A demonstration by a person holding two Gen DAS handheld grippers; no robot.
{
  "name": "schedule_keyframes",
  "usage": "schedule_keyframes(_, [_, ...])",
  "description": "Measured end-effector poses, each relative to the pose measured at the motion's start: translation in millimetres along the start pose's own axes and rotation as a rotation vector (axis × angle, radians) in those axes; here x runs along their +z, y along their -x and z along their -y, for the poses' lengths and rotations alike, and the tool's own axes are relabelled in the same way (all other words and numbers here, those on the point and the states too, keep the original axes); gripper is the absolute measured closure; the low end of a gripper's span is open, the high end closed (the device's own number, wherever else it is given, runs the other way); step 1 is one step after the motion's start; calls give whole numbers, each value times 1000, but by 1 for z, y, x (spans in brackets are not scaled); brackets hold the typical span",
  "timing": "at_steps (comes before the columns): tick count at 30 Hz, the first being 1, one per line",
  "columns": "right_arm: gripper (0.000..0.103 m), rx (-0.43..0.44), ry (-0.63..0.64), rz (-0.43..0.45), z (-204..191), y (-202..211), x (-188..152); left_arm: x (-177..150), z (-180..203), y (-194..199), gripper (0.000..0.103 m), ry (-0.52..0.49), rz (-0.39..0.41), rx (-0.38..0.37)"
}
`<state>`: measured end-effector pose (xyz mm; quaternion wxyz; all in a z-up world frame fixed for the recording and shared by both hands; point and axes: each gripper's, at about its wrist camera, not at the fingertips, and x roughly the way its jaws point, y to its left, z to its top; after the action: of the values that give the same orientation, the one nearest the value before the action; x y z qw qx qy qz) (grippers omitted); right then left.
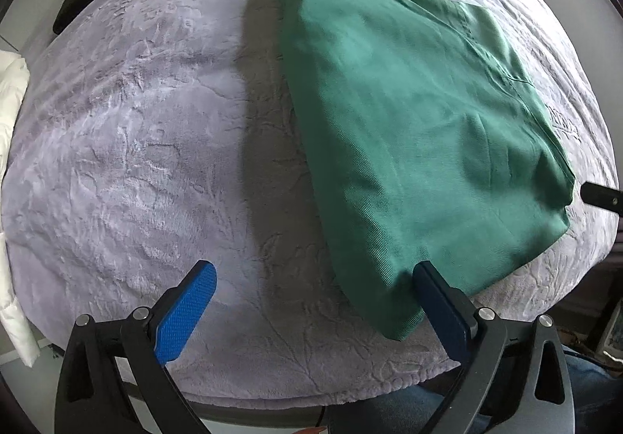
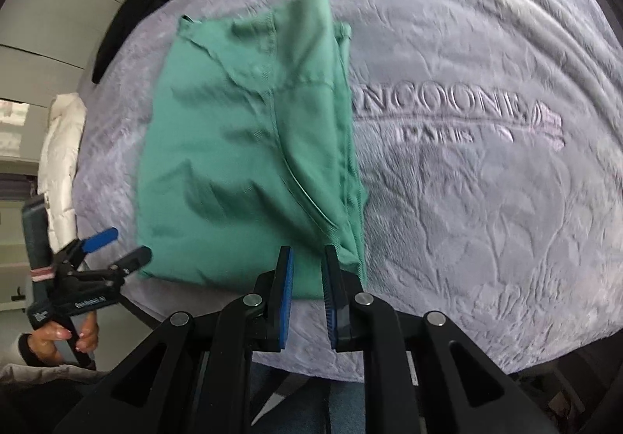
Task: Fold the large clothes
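Item: folded green cotton garment, creased, lying flat on the embossed grey plush blanket. Beside its near hem we hold the left gripper wide open and the right gripper narrowly parted; both empty.

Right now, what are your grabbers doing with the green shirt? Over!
Left gripper open at garment's near corner. Right gripper open, nothing clamped, at near edge. Green garment folded on grey blanket. Nothing blocking.
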<state>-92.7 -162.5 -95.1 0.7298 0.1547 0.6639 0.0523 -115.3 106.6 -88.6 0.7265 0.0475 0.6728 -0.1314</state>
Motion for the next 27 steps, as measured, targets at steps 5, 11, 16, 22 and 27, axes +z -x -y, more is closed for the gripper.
schedule_keyframes(5, [86,-5,-18,10,-2,-6,13,-3,-3,1,2,-11,3,11])
schedule_keyframes(11, [87,-42,-59,-54,9,-39,16,-1,1,-4,2,-3,-7,20])
schedule_keyframes(16, [87,-61,-32,-69,6,-48,11,4,3,-8,2,11,-23,21])
schedule_keyframes(22, [87,-24,-61,-70,6,-43,12,13,3,-7,2,5,-24,44])
schedule_keyframes(27, [87,-8,-76,-64,10,-31,10,20,4,0,2,3,-14,63])
